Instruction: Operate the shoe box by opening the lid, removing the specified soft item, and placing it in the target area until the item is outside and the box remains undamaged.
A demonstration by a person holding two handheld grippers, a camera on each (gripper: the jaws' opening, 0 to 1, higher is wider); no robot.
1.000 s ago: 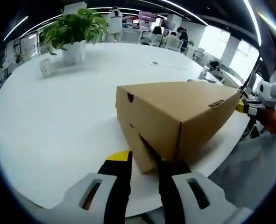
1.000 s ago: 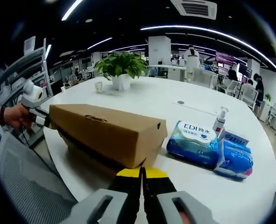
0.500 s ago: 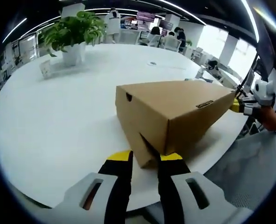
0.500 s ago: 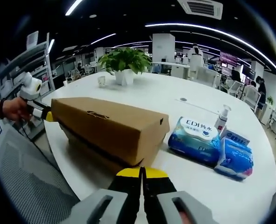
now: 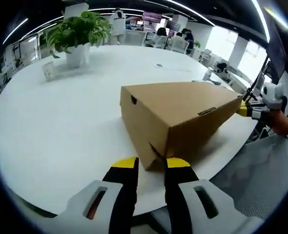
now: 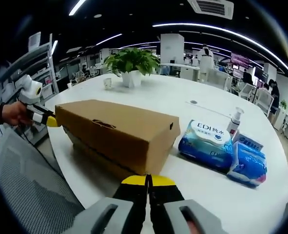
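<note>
Pinching the nearest corner of the shoe box (image 5: 175, 122), the left hand-held gripper (image 5: 151, 163) has its yellow-tipped jaws parted just enough to straddle the cardboard edge at the box's lower corner; whether they are truly clamped on the lid's rim or only resting against it cannot be told from here. In the right gripper view the right hand-held gripper (image 6: 148, 181) shows its jaws pressed together with no gap, sitting at the opposite end of the box, right at the lid's lower edge; it seems nosed under or against that edge rather than holding anything. Having one tool at each end makes sense for lifting a long lid evenly, so the cardboard does not twist or tear.

The box lies on the white table (image 5: 61, 122), close to the near edge, its brown lid slightly raised above the base in the right gripper view, where a dark gap runs along the side. The soft item is therefore inside and unseen; the opening step is in hand.

Just beside the box's far end lie blue tissue packs (image 6: 207, 144), with a small pump bottle (image 6: 235, 122) behind them. Farther back, well apart from the box, stands a potted plant (image 5: 78, 34) with a small card (image 5: 48, 70) near it. A mesh chair (image 6: 22, 185) sits below the table edge.
</note>
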